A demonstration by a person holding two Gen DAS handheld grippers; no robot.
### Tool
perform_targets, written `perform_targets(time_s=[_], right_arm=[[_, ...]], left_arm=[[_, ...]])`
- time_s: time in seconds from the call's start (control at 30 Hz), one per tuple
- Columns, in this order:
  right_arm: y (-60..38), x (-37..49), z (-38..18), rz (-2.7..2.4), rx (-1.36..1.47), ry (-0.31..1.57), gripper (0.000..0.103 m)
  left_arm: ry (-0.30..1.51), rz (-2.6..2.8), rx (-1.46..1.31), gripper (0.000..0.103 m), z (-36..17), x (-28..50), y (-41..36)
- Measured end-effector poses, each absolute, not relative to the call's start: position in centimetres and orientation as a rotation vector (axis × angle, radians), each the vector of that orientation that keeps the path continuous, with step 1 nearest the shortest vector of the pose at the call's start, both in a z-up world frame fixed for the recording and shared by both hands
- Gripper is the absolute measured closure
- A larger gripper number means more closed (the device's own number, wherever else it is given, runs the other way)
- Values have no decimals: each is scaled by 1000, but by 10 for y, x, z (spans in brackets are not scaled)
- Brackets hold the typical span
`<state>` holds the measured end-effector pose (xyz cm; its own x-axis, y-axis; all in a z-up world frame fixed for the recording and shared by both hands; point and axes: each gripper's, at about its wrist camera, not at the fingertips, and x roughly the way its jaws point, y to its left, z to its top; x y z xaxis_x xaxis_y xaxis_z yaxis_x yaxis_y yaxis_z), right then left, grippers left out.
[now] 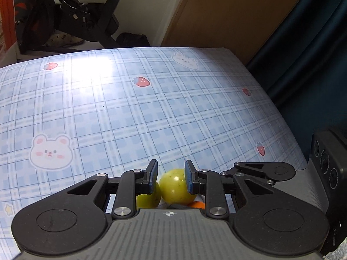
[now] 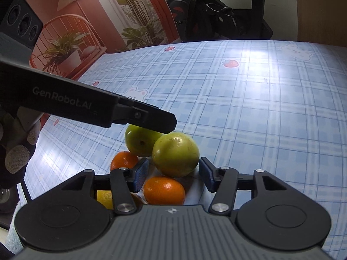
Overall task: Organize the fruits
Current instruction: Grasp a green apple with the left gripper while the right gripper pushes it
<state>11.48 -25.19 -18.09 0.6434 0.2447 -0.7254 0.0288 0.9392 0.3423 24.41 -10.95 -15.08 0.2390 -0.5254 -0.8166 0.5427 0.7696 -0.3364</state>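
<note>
A pile of fruit lies near the table's front edge. In the right wrist view a near green fruit (image 2: 175,155) leans on a second green fruit (image 2: 138,143), with one orange (image 2: 164,190) below, another orange (image 2: 123,160) to the left and a yellow fruit (image 2: 104,198) partly hidden. My right gripper (image 2: 173,175) is open just above the pile and holds nothing. My left gripper (image 2: 167,123) reaches in from the left over the green fruits. In the left wrist view my left gripper (image 1: 171,176) is open, with a green fruit (image 1: 176,186) below the jaws and a second green fruit (image 1: 148,198) beside it.
The table carries a blue checked cloth (image 1: 130,112) with bear and strawberry prints. An exercise bike (image 1: 65,15) stands behind the far edge. A dark curtain (image 1: 314,54) hangs at the right. A potted plant (image 2: 65,49) stands off the left side.
</note>
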Motion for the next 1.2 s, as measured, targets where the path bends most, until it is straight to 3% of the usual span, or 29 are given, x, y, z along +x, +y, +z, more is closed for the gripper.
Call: perform_targets(time_s=[0.53,0.7,0.87,1.2], right_arm=[[-269,91,-178,78,244,853,51],[-271,90,-182,76,304,821,50],[-268,87,-182,81,312,803,55],[-259,82,-169,71,276,782,56]], left_arm=[[1202,-816,-82,70,-165,258,-135],[1228,-825,-91,63,-175,258,-133],[1240,-838,-128,63,-180,261,-126],[1217,-852,-125,64,-165,254,-123]])
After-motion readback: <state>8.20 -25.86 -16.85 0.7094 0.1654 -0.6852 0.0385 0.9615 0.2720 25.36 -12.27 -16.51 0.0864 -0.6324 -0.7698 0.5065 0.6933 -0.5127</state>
